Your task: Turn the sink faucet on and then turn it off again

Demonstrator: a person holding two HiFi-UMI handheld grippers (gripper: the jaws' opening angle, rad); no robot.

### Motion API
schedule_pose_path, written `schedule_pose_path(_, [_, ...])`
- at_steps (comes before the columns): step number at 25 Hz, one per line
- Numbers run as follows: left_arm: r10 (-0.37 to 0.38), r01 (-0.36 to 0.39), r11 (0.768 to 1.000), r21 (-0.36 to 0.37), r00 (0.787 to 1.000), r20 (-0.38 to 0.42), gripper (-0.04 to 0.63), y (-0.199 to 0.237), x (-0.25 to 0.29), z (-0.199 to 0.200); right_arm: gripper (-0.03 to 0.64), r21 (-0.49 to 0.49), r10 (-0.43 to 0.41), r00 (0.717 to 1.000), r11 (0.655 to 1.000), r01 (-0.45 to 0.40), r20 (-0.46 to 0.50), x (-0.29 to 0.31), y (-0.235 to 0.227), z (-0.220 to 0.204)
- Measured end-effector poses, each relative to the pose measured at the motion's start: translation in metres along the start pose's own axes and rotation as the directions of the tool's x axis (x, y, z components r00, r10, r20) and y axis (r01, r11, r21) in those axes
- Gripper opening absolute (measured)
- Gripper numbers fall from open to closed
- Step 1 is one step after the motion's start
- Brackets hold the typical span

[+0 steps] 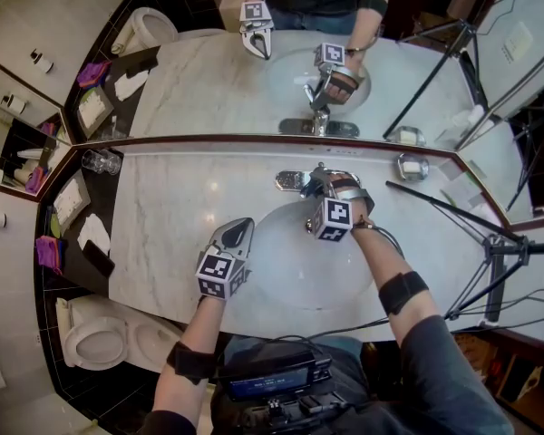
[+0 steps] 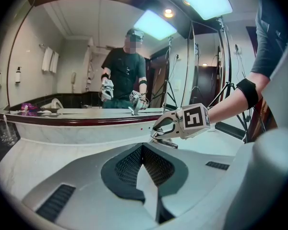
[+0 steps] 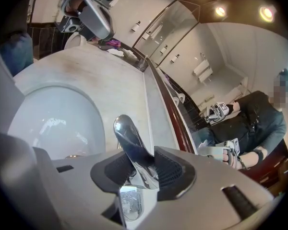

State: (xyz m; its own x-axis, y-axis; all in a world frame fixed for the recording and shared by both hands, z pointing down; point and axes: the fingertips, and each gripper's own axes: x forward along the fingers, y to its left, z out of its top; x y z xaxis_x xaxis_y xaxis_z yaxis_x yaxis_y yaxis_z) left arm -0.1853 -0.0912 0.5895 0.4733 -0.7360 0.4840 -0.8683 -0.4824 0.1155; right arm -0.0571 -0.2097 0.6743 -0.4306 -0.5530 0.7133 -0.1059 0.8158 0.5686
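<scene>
The chrome faucet (image 1: 296, 181) stands at the back of the white basin (image 1: 286, 265), just below the mirror. My right gripper (image 1: 325, 186) reaches over the basin onto it. In the right gripper view the faucet's lever handle (image 3: 128, 140) lies between the two pads, and my right gripper (image 3: 137, 171) is shut on it. No stream of water shows in the basin (image 3: 53, 123). My left gripper (image 1: 241, 232) hovers over the basin's left rim, shut and empty. Its closed jaws (image 2: 143, 152) point at the right gripper (image 2: 164, 131) and the faucet (image 2: 165, 142).
A large mirror (image 1: 236, 80) backs the marble counter (image 1: 177, 216). A drinking glass (image 1: 102, 161) stands at the far left and a soap dish (image 1: 412, 166) at the far right. A black tripod (image 1: 490, 252) is to the right, and a toilet (image 1: 95, 338) lower left.
</scene>
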Motion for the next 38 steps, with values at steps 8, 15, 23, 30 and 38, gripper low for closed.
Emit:
schedule_pose_path(8, [-0.007, 0.007, 1.000, -0.003, 1.000, 0.001, 0.003, -0.001, 0.006, 0.000, 0.160, 0.073, 0.058, 0.998, 0.996, -0.059, 0.021, 0.001, -0.001, 0.000])
schedule_pose_path(15, [-0.009, 0.009, 1.000, -0.005, 1.000, 0.000, 0.003, 0.001, 0.007, 0.000, 0.161, 0.253, 0.122, 0.990, 0.958, -0.135, 0.066, 0.003, -0.014, -0.002])
schedule_pose_path(23, [-0.008, 0.008, 1.000, -0.008, 1.000, 0.003, 0.003, 0.004, 0.006, 0.001, 0.161, 0.413, 0.197, 0.974, 0.882, -0.225, 0.110, 0.002, -0.024, -0.008])
schedule_pose_path(30, [-0.007, 0.007, 1.000, -0.008, 1.000, 0.006, 0.003, 0.001, 0.008, 0.002, 0.167, 0.420, 0.209, 0.971, 0.876, -0.239, 0.116, 0.001, -0.025, -0.009])
schedule_pose_path(38, [-0.009, 0.009, 1.000, -0.014, 1.000, 0.019, 0.003, 0.000, 0.008, 0.009, 0.178, 0.330, 0.190, 0.981, 0.924, -0.191, 0.035, -0.001, -0.020, -0.012])
